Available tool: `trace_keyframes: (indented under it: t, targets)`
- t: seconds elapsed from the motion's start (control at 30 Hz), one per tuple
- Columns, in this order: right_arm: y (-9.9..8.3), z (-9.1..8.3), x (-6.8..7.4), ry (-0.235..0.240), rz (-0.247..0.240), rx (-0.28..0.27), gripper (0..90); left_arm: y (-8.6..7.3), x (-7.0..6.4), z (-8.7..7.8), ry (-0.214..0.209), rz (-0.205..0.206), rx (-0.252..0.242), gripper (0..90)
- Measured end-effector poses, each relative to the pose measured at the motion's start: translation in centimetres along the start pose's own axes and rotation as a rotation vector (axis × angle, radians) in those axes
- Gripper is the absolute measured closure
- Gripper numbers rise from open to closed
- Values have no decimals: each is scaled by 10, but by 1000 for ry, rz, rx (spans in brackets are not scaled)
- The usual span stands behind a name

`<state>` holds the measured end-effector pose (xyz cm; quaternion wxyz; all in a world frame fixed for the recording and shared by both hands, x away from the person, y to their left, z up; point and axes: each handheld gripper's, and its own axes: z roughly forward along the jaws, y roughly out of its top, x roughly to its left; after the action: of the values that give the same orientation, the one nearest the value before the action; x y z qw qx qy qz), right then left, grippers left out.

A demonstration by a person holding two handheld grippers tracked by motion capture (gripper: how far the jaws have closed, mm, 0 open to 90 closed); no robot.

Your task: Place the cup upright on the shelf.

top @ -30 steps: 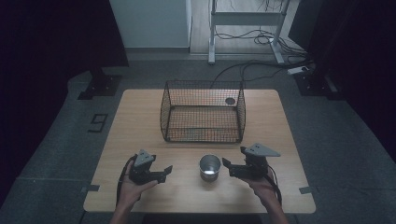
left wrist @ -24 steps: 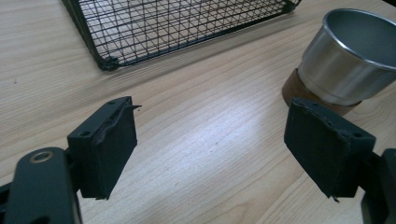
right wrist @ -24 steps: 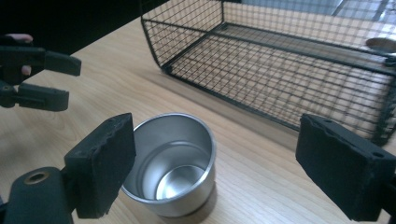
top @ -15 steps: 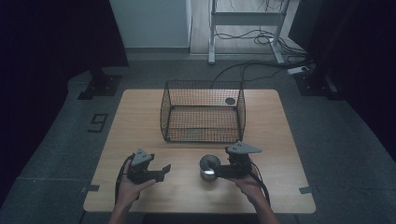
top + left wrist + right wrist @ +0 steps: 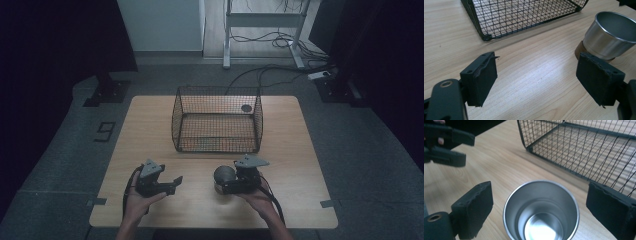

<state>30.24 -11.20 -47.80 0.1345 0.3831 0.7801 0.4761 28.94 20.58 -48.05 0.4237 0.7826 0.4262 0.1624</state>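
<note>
A steel cup (image 5: 224, 174) (image 5: 541, 210) (image 5: 610, 36) with a brown base stands upright and empty on the wooden table (image 5: 150, 130), in front of the black wire basket (image 5: 218, 120). My right gripper (image 5: 223, 187) (image 5: 541, 212) is open, its jaws to either side of the cup and apart from it. To the left of the cup my left gripper (image 5: 175, 184) (image 5: 536, 82) is open above bare wood, with nothing between its jaws. In the right gripper view the left gripper (image 5: 446, 142) shows at the upper left.
The basket (image 5: 524, 15) (image 5: 584, 147) is empty apart from a small dark disc (image 5: 246, 108) at its far right corner. Beyond the table lie dark floor, a number plate (image 5: 105, 131), cables (image 5: 270, 70) and a metal frame (image 5: 260, 30).
My right gripper has moved left from the table's right side to the cup, and its open jaws now flank the cup. The left gripper has stayed where it was.
</note>
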Motion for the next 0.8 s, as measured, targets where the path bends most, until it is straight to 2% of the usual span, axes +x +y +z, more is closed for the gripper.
trace_keyframes:
  t: [0.27, 0.5, 0.67, 0.8]
  targets:
    - [-10, 13, 3, -10, -14, 45, 28, 0, -2, 3, -10, 6, 9, 173]
    - [-15, 22, 6, -30, -50, 75, 10, 0, -1, 1, -12, 3, 4, 173]
    - [-20, 29, 4, -46, -62, 89, 24, 0, -1, 1, -10, 4, 4, 173]
    - [-23, 32, 3, -42, -73, 96, 81, 0, 0, 1, -3, 0, -4, 173]
